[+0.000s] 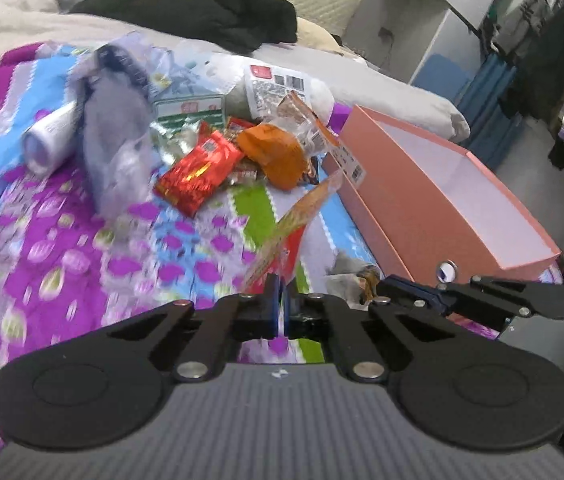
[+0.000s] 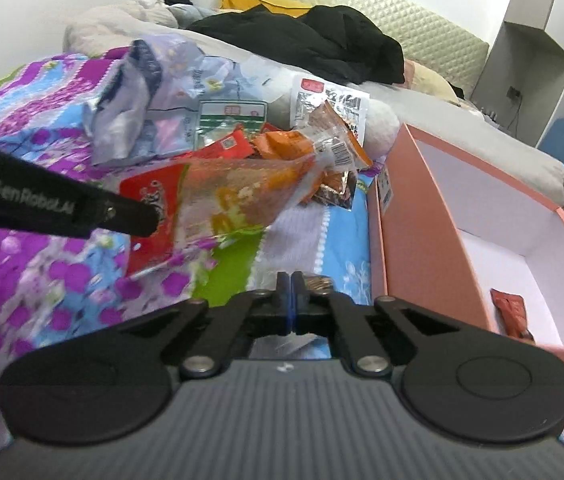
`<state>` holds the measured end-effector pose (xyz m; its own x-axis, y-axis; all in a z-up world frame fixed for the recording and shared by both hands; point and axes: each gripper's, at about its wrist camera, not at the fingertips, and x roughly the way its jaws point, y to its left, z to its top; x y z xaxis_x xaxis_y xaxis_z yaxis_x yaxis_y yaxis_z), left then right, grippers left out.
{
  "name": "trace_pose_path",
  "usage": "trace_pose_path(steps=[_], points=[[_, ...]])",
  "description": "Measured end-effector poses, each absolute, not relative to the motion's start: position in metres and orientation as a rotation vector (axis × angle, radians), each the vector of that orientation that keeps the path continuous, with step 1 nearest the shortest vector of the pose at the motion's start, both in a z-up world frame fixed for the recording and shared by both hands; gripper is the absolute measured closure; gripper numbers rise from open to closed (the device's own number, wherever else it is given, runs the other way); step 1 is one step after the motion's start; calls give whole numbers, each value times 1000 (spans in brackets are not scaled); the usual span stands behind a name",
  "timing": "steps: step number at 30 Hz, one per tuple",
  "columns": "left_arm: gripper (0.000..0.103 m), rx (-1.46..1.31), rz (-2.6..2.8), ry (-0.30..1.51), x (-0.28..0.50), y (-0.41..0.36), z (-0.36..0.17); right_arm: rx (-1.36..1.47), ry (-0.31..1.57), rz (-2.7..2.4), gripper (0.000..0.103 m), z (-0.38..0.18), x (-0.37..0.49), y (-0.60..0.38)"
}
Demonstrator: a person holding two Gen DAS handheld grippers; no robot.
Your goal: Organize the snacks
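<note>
Blurred quilt (image 1: 62, 248); L fingers (image 1: 280, 292) clamping clear packet (image 1: 298, 216), R fingers (image 2: 292, 294) pinching half-hidden snack (image 2: 318, 281).

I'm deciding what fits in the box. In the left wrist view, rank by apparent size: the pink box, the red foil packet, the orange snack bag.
1. pink box, clearly largest.
2 and 3. orange snack bag and red foil packet look about alike; the bag is partly overlapped, so I won't rank them.
</note>
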<state>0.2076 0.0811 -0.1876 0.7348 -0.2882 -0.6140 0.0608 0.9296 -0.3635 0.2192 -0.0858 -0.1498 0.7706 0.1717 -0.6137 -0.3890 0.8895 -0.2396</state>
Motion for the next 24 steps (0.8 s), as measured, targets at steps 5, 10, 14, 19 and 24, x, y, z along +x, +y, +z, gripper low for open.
trace_pose_path(steps=[5, 10, 14, 19, 24], points=[[101, -388, -155, 705, 163, 89, -181, -378, 629, 357, 100, -146, 185, -86], [101, -513, -109, 695, 124, 107, -181, -361, 626, 360, 100, -146, 167, -95], [101, -551, -92, 716, 111, 116, -187, -349, 632, 364, 98, -147, 167, -99], [94, -527, -55, 753, 107, 119, -186, -334, 615, 349, 85, -148, 171, -100], [28, -531, 6, 801, 104, 126, -189, -344, 601, 367, 52, -157, 178, -99]])
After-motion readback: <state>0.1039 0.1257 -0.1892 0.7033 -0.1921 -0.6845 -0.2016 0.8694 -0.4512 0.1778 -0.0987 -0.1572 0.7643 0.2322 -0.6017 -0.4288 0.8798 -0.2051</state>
